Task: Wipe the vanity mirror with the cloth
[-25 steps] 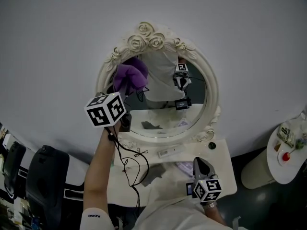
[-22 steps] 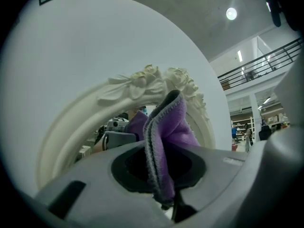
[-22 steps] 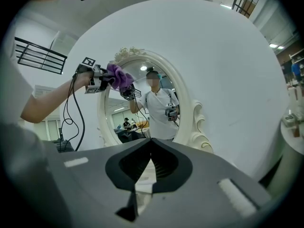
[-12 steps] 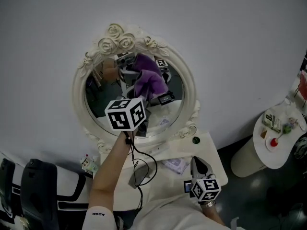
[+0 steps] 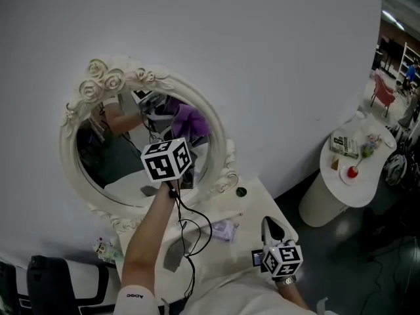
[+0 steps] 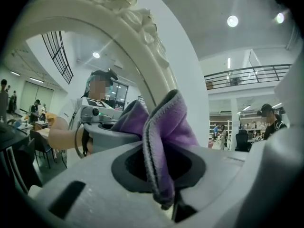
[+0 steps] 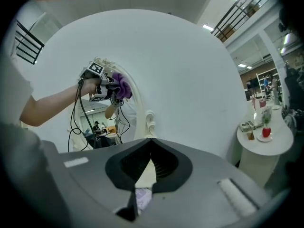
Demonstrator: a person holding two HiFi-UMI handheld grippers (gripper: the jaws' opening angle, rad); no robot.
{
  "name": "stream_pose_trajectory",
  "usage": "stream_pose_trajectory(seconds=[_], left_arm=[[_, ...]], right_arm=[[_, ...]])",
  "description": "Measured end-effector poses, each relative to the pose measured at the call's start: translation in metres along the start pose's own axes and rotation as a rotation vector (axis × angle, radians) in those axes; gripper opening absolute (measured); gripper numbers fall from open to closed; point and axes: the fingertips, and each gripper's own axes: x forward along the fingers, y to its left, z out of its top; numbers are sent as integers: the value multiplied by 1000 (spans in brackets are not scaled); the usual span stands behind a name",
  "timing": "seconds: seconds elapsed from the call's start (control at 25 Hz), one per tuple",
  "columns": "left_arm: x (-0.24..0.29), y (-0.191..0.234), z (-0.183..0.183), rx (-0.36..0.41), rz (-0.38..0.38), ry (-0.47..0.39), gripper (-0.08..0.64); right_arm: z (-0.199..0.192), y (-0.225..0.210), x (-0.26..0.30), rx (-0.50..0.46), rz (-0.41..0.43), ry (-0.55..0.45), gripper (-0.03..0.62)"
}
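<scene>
An oval vanity mirror (image 5: 105, 156) in a white rose-carved frame (image 5: 108, 77) stands on a white vanity table (image 5: 256, 205). My left gripper (image 5: 182, 136) is shut on a purple cloth (image 5: 191, 120) and holds it against the right part of the glass. In the left gripper view the folded cloth (image 6: 166, 127) bulges out of the left gripper (image 6: 164, 151), beside the frame (image 6: 142, 42). The right gripper (image 5: 270, 223) hangs low over the table's front right, shut and holding nothing. In the right gripper view the right gripper (image 7: 151, 141) faces the cloth (image 7: 121, 85) at the mirror.
A dark cable (image 5: 190, 228) trails from the left gripper over the table. A small dark knob (image 5: 241, 191), a pale purple packet (image 5: 226, 230) and a grey piece (image 5: 172, 258) lie on the tabletop. A round white side table (image 5: 357, 169) with small items stands to the right. A black chair (image 5: 46, 281) is at lower left.
The left gripper has carried the cloth from the upper left of the glass to its right part. The head view has swung right, so the mirror sits further left. The right gripper has held still.
</scene>
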Motion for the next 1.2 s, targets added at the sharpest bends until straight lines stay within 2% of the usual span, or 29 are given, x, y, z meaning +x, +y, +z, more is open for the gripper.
stream_pose_trajectory(seconds=[0.2, 0.48, 0.84, 1.2], left_arm=[[3, 5, 4, -4, 27, -17, 57], [-20, 29, 10, 18, 77, -26, 57], [-87, 97, 18, 43, 229, -47, 58], [-164, 171, 23, 37, 411, -64, 57]], right_arm=[[-2, -7, -5, -10, -8, 13, 8], [-7, 8, 2, -36, 54, 33, 8], [-22, 53, 21, -53, 187, 76, 8], [-34, 97, 31, -73, 293, 110, 8]])
